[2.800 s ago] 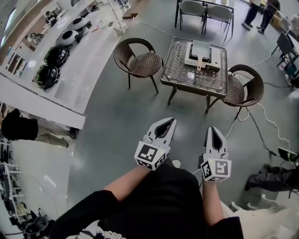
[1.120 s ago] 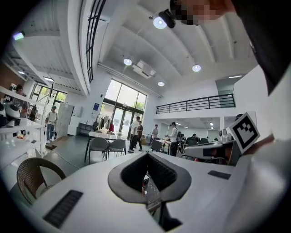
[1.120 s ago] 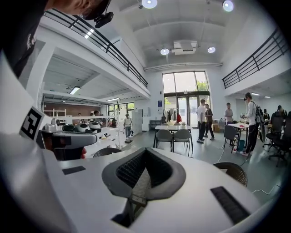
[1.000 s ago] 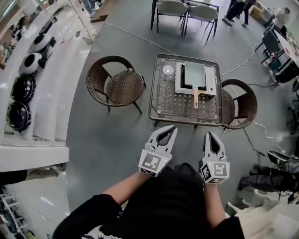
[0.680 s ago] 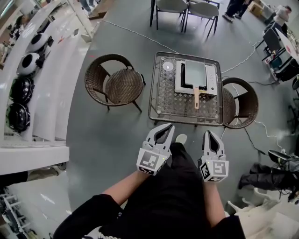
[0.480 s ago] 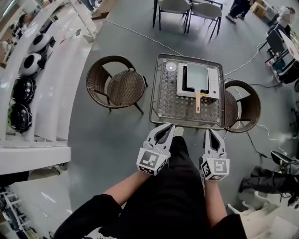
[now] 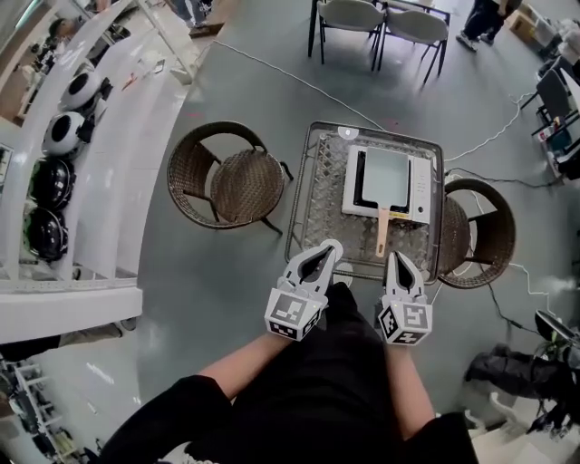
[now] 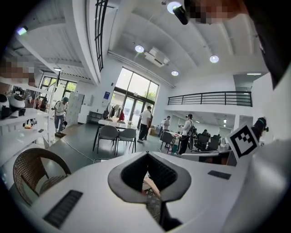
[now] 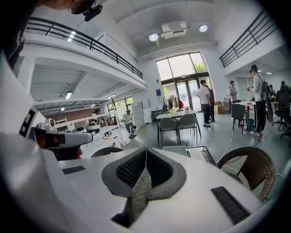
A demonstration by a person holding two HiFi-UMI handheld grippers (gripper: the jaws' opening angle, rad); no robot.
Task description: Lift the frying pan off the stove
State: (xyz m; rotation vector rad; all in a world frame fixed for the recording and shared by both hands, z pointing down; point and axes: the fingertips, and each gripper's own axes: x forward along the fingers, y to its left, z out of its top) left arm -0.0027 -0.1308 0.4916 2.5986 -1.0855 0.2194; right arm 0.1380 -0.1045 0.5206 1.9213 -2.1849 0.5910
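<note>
A square grey frying pan [image 7: 384,178] with a wooden handle [image 7: 381,234] sits on a white tabletop stove [image 7: 420,187] on the glass-topped table [image 7: 314,198]. The handle points toward me. My left gripper [image 7: 333,246] hangs over the table's near edge, left of the handle, jaws shut and empty. My right gripper [image 7: 393,257] is shut too, with nothing in it, its tips just short of the handle's end. In the left gripper view part of the handle [image 8: 153,187] shows through the gap behind that gripper's [image 8: 146,153] closed tips. The right gripper view has the pan [image 9: 175,149] beyond that gripper [image 9: 145,149].
Wicker chairs stand on the left [image 7: 225,176] and right [image 7: 480,234] of the table. Cables [image 7: 494,134] trail across the grey floor. A white counter [image 7: 100,154] with round appliances runs along the left. Grey chairs [image 7: 381,18] and people stand farther back.
The view has closed in on the table. Both grippers have come forward from over the floor to the table's near edge, and the right one has drifted left toward the pan handle.
</note>
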